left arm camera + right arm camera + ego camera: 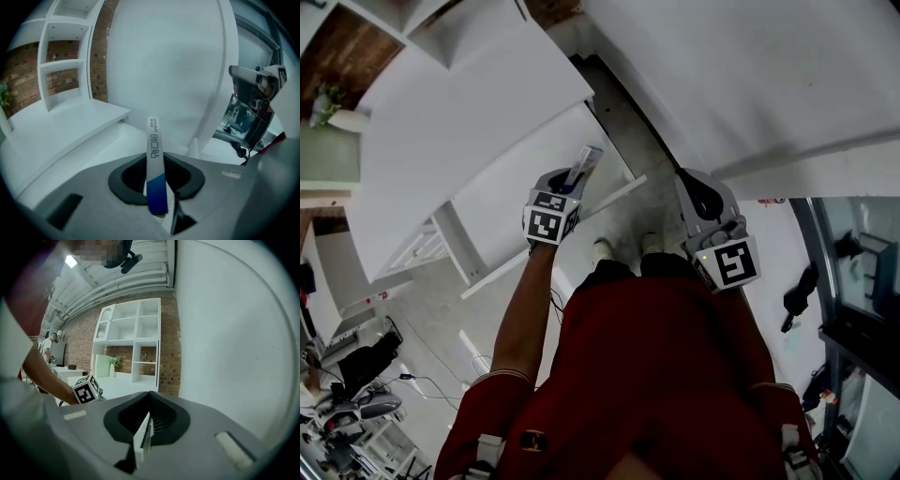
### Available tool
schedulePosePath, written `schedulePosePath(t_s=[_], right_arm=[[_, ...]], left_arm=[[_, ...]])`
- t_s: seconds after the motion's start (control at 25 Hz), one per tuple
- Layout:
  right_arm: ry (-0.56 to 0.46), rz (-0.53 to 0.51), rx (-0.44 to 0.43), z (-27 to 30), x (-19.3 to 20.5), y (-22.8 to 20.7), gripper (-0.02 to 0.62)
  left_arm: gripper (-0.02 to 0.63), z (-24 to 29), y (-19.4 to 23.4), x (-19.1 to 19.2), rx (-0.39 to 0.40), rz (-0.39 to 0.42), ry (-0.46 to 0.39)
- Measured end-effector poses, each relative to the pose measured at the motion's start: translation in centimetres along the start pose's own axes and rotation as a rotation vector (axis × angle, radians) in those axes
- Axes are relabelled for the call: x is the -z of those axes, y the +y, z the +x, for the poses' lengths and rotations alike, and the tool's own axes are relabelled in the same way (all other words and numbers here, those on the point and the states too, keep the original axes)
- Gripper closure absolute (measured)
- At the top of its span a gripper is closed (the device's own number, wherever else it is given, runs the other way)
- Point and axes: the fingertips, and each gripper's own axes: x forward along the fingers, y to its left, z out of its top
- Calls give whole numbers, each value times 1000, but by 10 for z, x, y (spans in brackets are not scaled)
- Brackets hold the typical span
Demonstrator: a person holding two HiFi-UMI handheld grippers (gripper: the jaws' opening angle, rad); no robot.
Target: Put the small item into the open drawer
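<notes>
Left hand-held gripper is clenched on the small item, a slim white-and-blue box pinched by its blue end so most of it stands out past the jaws, ready to go in first. In the head view it hangs just left of centre, over the open drawer. The right hand-held gripper, right of centre, has its jaws together on nothing, seemingly not needed.

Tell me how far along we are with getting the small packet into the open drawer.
Done: the drawer is pulled open and the packet is picked up. In hand: the left gripper is shut on the blue and white packet, holding it up by the drawer's front edge. Left: lower it inside and let go. The right gripper is shut and empty.
</notes>
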Motion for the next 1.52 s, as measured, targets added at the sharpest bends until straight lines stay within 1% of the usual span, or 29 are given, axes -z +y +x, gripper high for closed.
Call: schedulePosePath(t_s=[0.12, 0.24, 0.4, 0.56, 0.68, 0.92, 1.24, 1.4, 1.48, 1.52], right_arm=[[13, 2, 15, -3, 4, -12, 583], [-5, 12, 26, -5, 5, -22, 583], [52, 17, 54, -9, 16, -34, 583], [55, 24, 61, -10, 16, -40, 583], [85, 19, 76, -11, 20, -44, 583], [60, 20, 76, -10, 18, -48, 583], [54, 29, 69, -10, 17, -47, 583], [36, 25, 48, -11, 17, -43, 583], [16, 20, 24, -9, 16, -39, 583], [22, 18, 17, -8, 16, -37, 583]], left_arm=[[518, 16, -1, 8, 11, 2, 59], [517, 29, 0, 17, 16, 5, 116], [517, 44, 2, 29, 25, 4, 183], [516, 56, 4, 35, 22, 11, 223], [515, 61, 4, 39, 34, 8, 249], [502, 67, -3, 41, 62, 22, 281], [465, 62, -9, 41, 70, 31, 272], [439, 55, -11, 32, 55, 43, 237], [429, 48, -10, 25, 36, 53, 208], [425, 44, -9, 20, 25, 58, 190]])
